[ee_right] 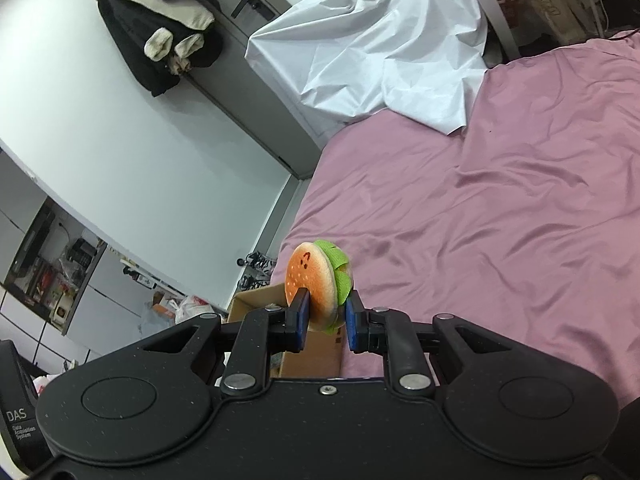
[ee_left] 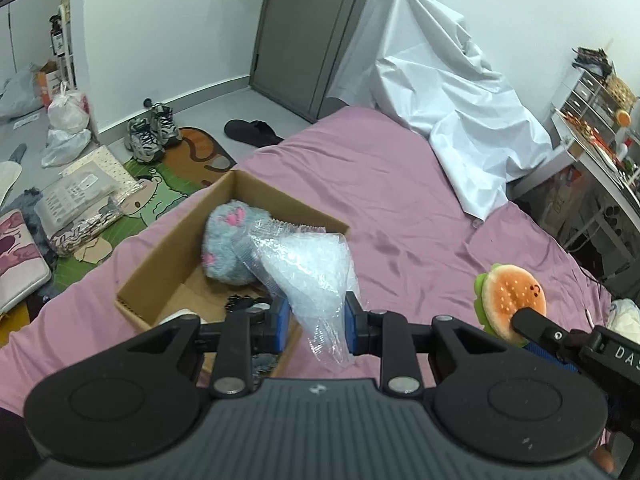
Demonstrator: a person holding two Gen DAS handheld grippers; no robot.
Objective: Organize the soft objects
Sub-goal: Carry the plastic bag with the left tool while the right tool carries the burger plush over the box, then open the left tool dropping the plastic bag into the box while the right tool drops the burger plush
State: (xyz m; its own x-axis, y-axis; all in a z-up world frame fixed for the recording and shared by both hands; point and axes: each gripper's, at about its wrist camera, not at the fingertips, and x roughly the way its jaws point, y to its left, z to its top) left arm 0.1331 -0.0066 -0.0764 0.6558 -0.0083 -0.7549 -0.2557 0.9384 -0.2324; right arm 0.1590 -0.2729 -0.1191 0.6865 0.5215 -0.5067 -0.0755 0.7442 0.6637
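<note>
Two blue pads of the left gripper [ee_left: 316,322] pinch a bubble wrap bundle [ee_left: 308,276] above the cardboard box [ee_left: 168,264] on the pink bed [ee_left: 400,208]; a fluffy grey plush [ee_left: 226,246] lies inside. From the right wrist, the right gripper [ee_right: 325,318] clamps a burger plush [ee_right: 318,282] over the bed [ee_right: 500,220], beside the box [ee_right: 256,304].

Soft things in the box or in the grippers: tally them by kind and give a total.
Plush toys: 2, the grey plush in the box and the burger in the right gripper.
Bubble wrap: 1, in the left gripper.
Total: 3.
</note>
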